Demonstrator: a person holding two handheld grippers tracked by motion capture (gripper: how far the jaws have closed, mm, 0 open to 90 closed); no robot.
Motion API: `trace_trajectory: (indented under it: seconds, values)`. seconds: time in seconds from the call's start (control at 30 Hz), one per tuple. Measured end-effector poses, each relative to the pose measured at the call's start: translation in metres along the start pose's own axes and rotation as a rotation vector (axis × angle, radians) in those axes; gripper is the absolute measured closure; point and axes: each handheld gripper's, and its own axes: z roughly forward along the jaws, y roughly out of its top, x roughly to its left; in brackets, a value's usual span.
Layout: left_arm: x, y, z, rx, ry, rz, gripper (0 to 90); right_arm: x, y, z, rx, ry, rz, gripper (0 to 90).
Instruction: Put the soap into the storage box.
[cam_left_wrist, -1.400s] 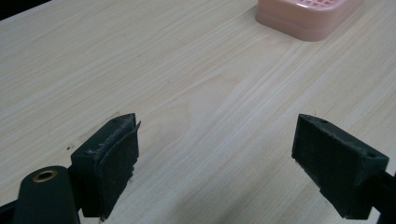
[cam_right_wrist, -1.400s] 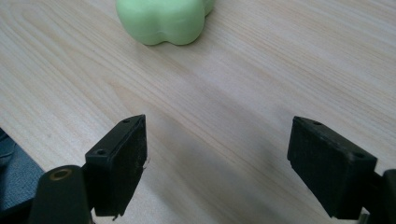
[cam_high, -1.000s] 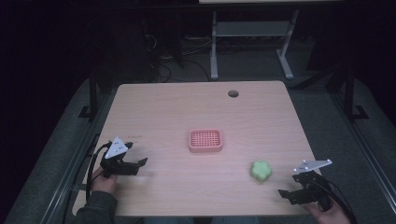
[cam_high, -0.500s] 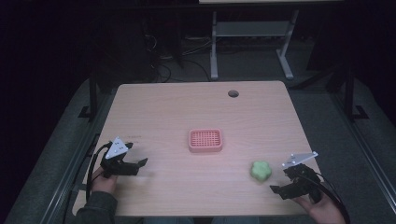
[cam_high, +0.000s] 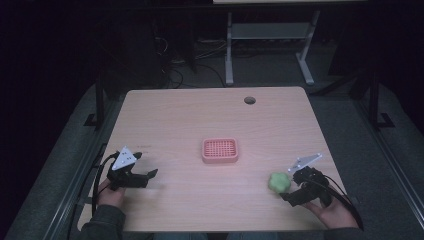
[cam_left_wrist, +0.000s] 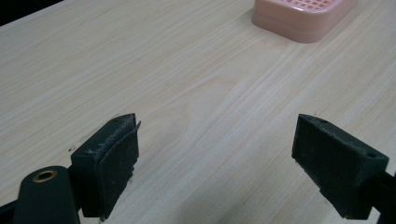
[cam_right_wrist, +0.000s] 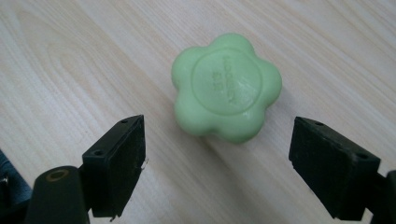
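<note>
In the high view, a pale wooden table (cam_high: 190, 125) with a small round hole (cam_high: 249, 100) near its far edge carries a pink plastic soap dish with a slotted grid top (cam_high: 220, 150) at about its middle. A green flower-shaped bar of soap (cam_high: 279, 182) lies flat on the table toward the near right corner, well apart from the dish. The right gripper (cam_high: 292, 196) sits just to the near right of the soap, held in the person's right hand (cam_high: 334, 214), its grey three-cornered plate (cam_high: 305, 161) tilted on the far side. The left gripper (cam_high: 148, 176) rests low over the table near the near left edge, held in the left hand (cam_high: 110, 193), pointing right, well apart from the dish.

In the left gripper view, the two black jaws stand wide apart with nothing but bare table (cam_left_wrist: 196, 107) between them. The pink dish (cam_left_wrist: 303, 16) shows at the far right, well beyond the jaws.

In the right gripper view, the jaws stand wide apart and hold nothing. The green soap (cam_right_wrist: 226, 87) lies flat just beyond the jaw tips, roughly centred between them and touching neither. A round raised disc with faint embossed lettering, too blurred to read, marks its top face.
</note>
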Motion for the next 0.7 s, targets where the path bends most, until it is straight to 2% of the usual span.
trace_trajectory:
  seconds: [0.3,0.5,0.57,0.7]
  values:
    - [0.000,0.000,0.000,0.001,-0.003,0.002,14.4,-0.005,0.013,0.008,0.039,0.008,-0.005,18.5]
    - [0.000,0.000,0.001,-0.001,-0.004,0.002,14.4,-0.006,0.021,0.015,0.061,0.009,-0.021,18.5]
    - [0.001,0.000,0.000,0.008,-0.004,0.013,14.4,-0.006,0.024,0.019,0.076,0.009,-0.030,18.4]
    - [0.000,0.000,0.000,-0.001,-0.004,0.004,14.4,-0.005,0.028,0.024,0.093,0.005,-0.043,18.5]
